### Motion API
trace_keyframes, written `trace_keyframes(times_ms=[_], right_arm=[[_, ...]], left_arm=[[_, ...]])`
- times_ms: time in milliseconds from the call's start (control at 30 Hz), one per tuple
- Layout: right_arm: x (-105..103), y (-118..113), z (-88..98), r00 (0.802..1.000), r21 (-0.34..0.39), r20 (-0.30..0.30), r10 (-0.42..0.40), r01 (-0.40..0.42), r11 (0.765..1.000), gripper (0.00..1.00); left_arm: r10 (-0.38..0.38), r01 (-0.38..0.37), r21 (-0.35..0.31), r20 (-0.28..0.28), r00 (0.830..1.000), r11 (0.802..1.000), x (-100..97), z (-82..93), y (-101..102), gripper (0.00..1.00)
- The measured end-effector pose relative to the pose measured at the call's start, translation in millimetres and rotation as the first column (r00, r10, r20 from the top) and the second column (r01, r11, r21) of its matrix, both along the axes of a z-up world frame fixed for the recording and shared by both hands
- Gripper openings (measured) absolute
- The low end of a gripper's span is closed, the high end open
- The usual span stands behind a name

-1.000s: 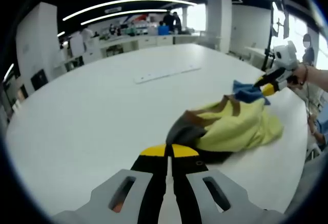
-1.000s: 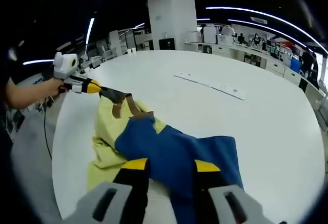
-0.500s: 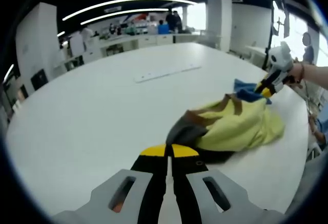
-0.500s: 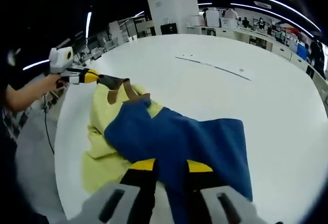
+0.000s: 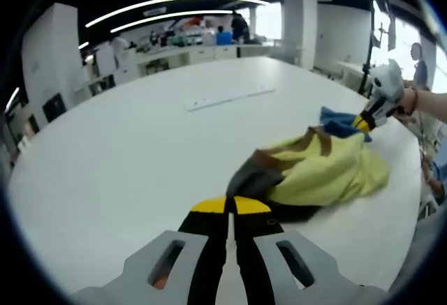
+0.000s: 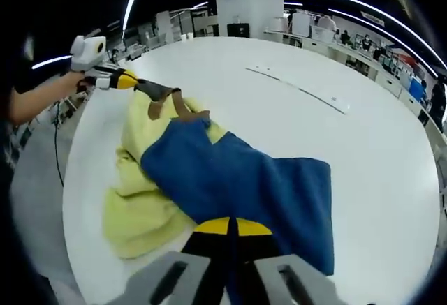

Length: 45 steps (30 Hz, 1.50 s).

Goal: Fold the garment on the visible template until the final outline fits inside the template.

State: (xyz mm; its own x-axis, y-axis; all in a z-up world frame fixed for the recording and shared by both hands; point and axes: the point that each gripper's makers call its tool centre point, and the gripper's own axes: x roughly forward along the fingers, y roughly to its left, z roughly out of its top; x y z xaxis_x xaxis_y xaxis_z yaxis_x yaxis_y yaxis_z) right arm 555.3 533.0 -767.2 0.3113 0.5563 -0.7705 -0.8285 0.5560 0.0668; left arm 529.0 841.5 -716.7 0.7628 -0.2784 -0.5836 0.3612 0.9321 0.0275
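Garment (image 6: pixel 209 172) bunched on white table (image 5: pixel 126 151), yellow body with blue panel and grey-brown collar. Lay near table edge, partly lifted between two grippers. Left gripper (image 5: pixel 231 206) clamped on grey collar end, jaws pressed together; seen too in right gripper view (image 6: pixel 133 82), held by a hand (image 6: pixel 66 85). Right gripper (image 6: pixel 230 227) closed on blue panel's near edge; seen too in left gripper view (image 5: pixel 364 120) at far blue corner. White strip (image 5: pixel 227 98) lay flat farther off on table, well apart from cloth.
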Motion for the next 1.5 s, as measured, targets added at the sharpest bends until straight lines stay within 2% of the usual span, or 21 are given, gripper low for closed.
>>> trace_keyframes(times_ms=[133,233,333,467,533,600,667,767,833,933,1000,1067,1167,1200,1233,1300,1333,1367,1400,1433,1500], right_arm=[[-6.0,-0.9,7.8,1.000,0.007,0.007,0.018,-0.018,1.000,0.00],[-2.0,-5.0,15.3,0.999,0.016,0.030,0.009,-0.010,1.000,0.00],[4.8,-9.1,31.8,0.997,0.044,0.075,-0.023,0.019,0.999,0.00],[21.2,-15.9,53.6,0.988,0.097,0.142,-0.061,0.048,0.994,0.00],[24.0,-17.2,61.8,0.987,0.106,0.147,-0.072,0.057,0.993,0.00],[29.3,-18.8,67.8,0.982,0.114,0.168,-0.083,0.064,0.991,0.00],[36.5,-20.8,76.0,0.975,0.117,0.194,-0.108,0.086,0.989,0.00],[56.4,-25.0,96.6,0.952,0.172,0.252,-0.173,0.132,0.976,0.00],[67.6,-28.2,106.6,0.938,0.192,0.277,-0.210,0.160,0.968,0.00],[95.9,-40.0,117.1,0.901,0.202,0.329,-0.285,0.228,0.953,0.00],[108.7,-43.8,119.7,0.884,0.208,0.335,-0.327,0.269,0.940,0.00],[121.4,-47.5,119.6,0.869,0.217,0.335,-0.364,0.305,0.927,0.00],[143.5,-51.8,115.0,0.856,0.260,0.301,-0.421,0.350,0.900,0.00],[148.3,-53.0,112.4,0.851,0.281,0.280,-0.444,0.370,0.886,0.00],[155.8,-56.9,108.0,0.840,0.303,0.247,-0.483,0.406,0.862,0.00],[165.1,-60.0,100.6,0.828,0.336,0.201,-0.524,0.444,0.831,0.00],[167.0,-60.9,98.6,0.824,0.342,0.188,-0.534,0.455,0.822,0.00],[168.5,-61.3,94.4,0.820,0.356,0.159,-0.550,0.472,0.807,0.00],[171.5,-62.9,92.2,0.814,0.364,0.155,-0.560,0.480,0.798,0.00],[180.3,-69.4,86.9,0.800,0.366,0.141,-0.583,0.505,0.782,0.00],[184.2,-70.6,81.3,0.795,0.376,0.109,-0.596,0.522,0.765,0.00]], left_arm=[[0.003,-0.003,-0.002,0.003,1.000,1.000,-0.4,0.6,1.6,0.00],[0.008,-0.008,-0.009,0.012,1.000,1.000,-0.3,3.3,1.6,0.00],[0.014,-0.009,-0.061,0.073,0.997,0.998,-0.6,22.8,-3.9,0.00],[0.031,-0.022,-0.068,0.129,0.991,0.997,5.3,43.4,2.0,0.00],[0.034,-0.025,-0.067,0.146,0.989,0.997,9.8,52.0,3.2,0.00],[0.026,-0.010,-0.082,0.193,0.981,0.997,16.7,66.7,-0.4,0.00],[0.024,-0.005,-0.085,0.220,0.975,0.996,21.4,78.1,-3.3,0.00],[0.031,-0.010,-0.073,0.281,0.959,0.997,34.1,100.0,-8.6,0.00],[0.070,-0.037,-0.107,0.318,0.946,0.994,50.2,110.4,-5.2,0.00],[0.121,-0.068,-0.159,0.347,0.930,0.985,71.2,119.8,-7.8,0.00],[0.141,-0.084,-0.175,0.351,0.926,0.981,84.6,119.3,-10.5,0.00],[0.154,-0.106,-0.150,0.357,0.921,0.983,102.2,113.1,-13.5,0.00],[0.184,-0.128,-0.184,0.337,0.923,0.975,121.5,99.9,-19.6,0.00],[0.205,-0.147,-0.203,0.307,0.929,0.968,129.3,89.8,-17.7,0.00],[0.207,-0.147,-0.208,0.304,0.930,0.967,134.8,85.7,-18.0,0.00],[0.229,-0.168,-0.225,0.283,0.931,0.960,145.9,75.5,-16.7,0.00],[0.247,-0.184,-0.244,0.261,0.933,0.952,153.7,67.9,-14.7,0.00],[0.248,-0.188,-0.234,0.263,0.932,0.954,158.5,64.3,-12.8,0.00],[0.259,-0.204,-0.227,0.248,0.934,0.952,160.3,58.3,-10.5,0.00],[0.270,-0.219,-0.226,0.227,0.936,0.949,164.3,51.7,-7.9,0.00],[0.268,-0.220,-0.218,0.225,0.937,0.951,166.0,47.1,-9.4,0.00]])
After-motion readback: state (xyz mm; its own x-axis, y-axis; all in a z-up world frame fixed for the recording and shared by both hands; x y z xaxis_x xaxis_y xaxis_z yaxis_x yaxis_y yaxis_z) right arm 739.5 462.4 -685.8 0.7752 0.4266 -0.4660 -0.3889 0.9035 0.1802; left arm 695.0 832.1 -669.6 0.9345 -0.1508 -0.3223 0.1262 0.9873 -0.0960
